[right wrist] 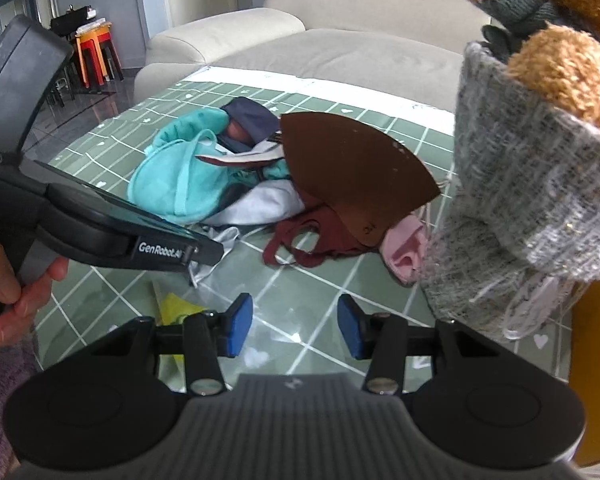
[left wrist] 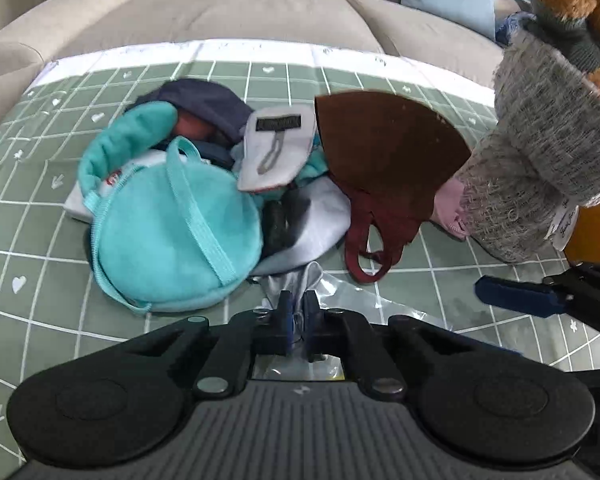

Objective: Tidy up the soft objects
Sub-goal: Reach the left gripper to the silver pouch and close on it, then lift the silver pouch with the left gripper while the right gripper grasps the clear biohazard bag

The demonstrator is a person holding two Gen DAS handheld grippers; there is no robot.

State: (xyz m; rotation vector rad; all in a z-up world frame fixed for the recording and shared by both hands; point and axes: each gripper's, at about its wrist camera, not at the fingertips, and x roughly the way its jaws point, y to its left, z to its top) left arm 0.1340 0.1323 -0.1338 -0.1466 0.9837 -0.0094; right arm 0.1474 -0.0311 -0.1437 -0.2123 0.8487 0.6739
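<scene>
While the soft things lie heaped at the centre of the green checked cloth [left wrist: 40, 184], the left gripper [left wrist: 296, 308] at the bottom middle of its view has its blue pads pinched tight on a fold of silvery grey fabric [left wrist: 300, 280] from the near edge of the pile. A teal round pouch [left wrist: 172, 228] sits left of centre, a brown mask [left wrist: 388, 148] right of it, with a dark red mask [left wrist: 376, 224] under that one. In the right wrist view the right gripper [right wrist: 296, 326] hangs low centre, fingers half apart over bare cloth, gripping nothing. A grey knitted fabric [right wrist: 520, 208] fills the right edge.
</scene>
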